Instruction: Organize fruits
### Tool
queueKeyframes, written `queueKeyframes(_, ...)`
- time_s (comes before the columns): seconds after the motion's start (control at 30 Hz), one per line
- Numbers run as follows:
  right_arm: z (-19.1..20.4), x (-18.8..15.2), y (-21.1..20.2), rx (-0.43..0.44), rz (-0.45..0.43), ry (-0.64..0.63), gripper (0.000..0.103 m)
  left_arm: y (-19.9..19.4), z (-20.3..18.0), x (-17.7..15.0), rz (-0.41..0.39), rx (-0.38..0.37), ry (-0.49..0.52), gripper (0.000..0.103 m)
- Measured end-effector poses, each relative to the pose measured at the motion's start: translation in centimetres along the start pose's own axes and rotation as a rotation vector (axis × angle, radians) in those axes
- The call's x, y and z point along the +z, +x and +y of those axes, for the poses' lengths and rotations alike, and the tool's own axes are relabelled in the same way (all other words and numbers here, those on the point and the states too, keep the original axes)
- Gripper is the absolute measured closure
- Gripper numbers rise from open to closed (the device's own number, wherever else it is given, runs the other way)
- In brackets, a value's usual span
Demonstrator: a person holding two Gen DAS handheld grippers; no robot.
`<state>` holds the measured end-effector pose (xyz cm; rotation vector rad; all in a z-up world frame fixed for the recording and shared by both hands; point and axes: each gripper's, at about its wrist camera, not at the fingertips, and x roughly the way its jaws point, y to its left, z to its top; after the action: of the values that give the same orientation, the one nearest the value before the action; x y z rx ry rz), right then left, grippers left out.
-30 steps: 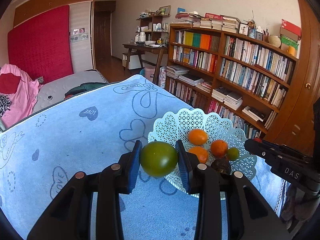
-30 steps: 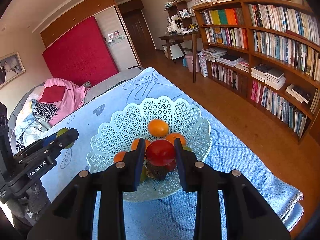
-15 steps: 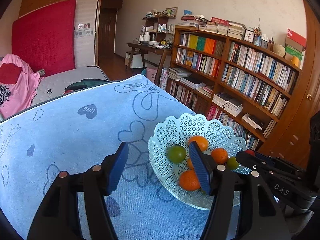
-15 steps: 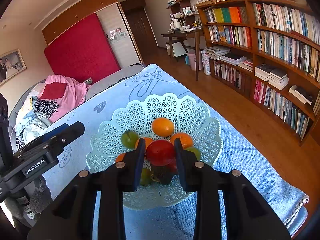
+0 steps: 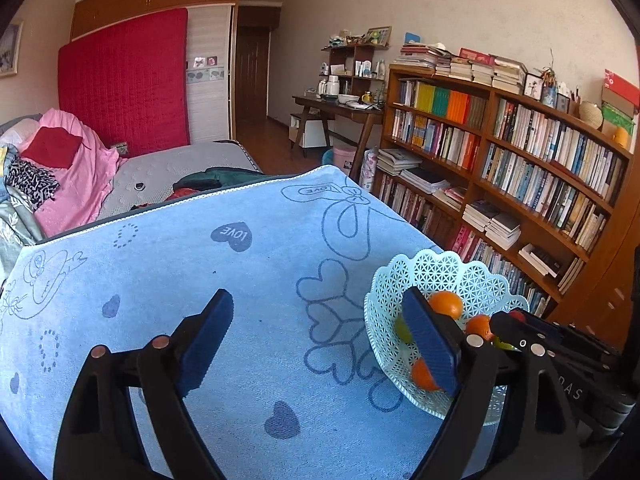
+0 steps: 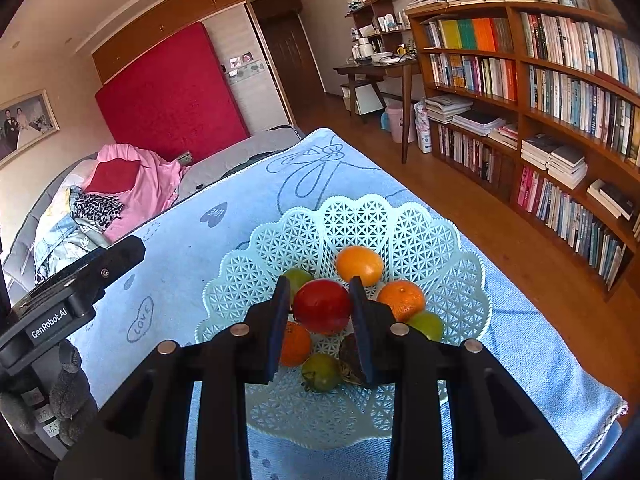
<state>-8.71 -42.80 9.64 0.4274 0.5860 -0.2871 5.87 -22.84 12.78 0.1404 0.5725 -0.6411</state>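
A pale mint lattice basket [image 6: 436, 236] stands on the blue towel [image 5: 256, 272] and holds oranges [image 6: 359, 265], green fruits [image 6: 322, 372] and a dark fruit. My right gripper [image 6: 320, 312] is shut on a red tomato [image 6: 322, 306] just above the basket's middle. My left gripper [image 5: 316, 340] is open and empty, low over the towel left of the basket [image 5: 448, 272]. Its right finger hides part of the fruit; an orange [image 5: 447, 303] shows behind it.
The towel's right edge drops to a wooden floor [image 6: 500, 216] beside long bookshelves [image 5: 520, 160]. A bed with pink bedding [image 5: 72, 176] lies past the towel's far edge. A desk [image 5: 340, 108] stands at the back. The left gripper's body [image 6: 68, 292] shows at left in the right wrist view.
My left gripper let go of the green tomato into the basket, opened wide and drew back to the left. My right gripper with the red tomato has moved closer over the basket.
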Motion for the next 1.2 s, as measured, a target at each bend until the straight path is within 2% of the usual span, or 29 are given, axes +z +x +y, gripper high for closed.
queueKeyframes(0.07, -0.1, 0.1, -0.3, -0.007, -0.014, 0.007, 0.048, -0.1, -0.1, 0.0, -0.007, 0.012, 0.010, 0.014)
queueKeyframes(0.27, -1.0, 0.2, -1.4, -0.032, -0.031, 0.030, 0.045, -0.3, -0.3, -0.1, -0.008, 0.039, 0.025, 0.012)
queueKeyframes(0.43, -2.0, 0.0, -2.4, -0.056, -0.043, 0.052, 0.033, -0.6, -0.7, -0.1, -0.026, 0.059, 0.051, 0.012)
queueKeyframes(0.5, -2.3, 0.0, -2.7, -0.064, -0.048, 0.061, 0.025, -0.8, -0.8, -0.2, -0.030, 0.057, 0.058, 0.012)
queueKeyframes(0.6, -2.6, -0.1, -3.2, -0.073, -0.050, 0.069, 0.020, -1.0, -1.0, -0.1, -0.036, 0.062, 0.066, 0.011)
queueKeyframes(0.67, -2.6, -0.1, -3.4, -0.072, -0.053, 0.073, 0.018, -1.2, -1.2, -0.1, -0.043, 0.063, 0.072, 0.006)
queueKeyframes(0.87, -1.8, -0.2, -4.1, -0.061, -0.053, 0.044, 0.008, -1.9, -1.6, 0.0, -0.068, 0.073, 0.097, 0.005)
queueKeyframes(1.2, -0.5, -1.1, -4.8, -0.074, -0.036, -0.023, 0.005, -2.0, -2.2, -0.1, -0.062, 0.079, 0.128, 0.005)
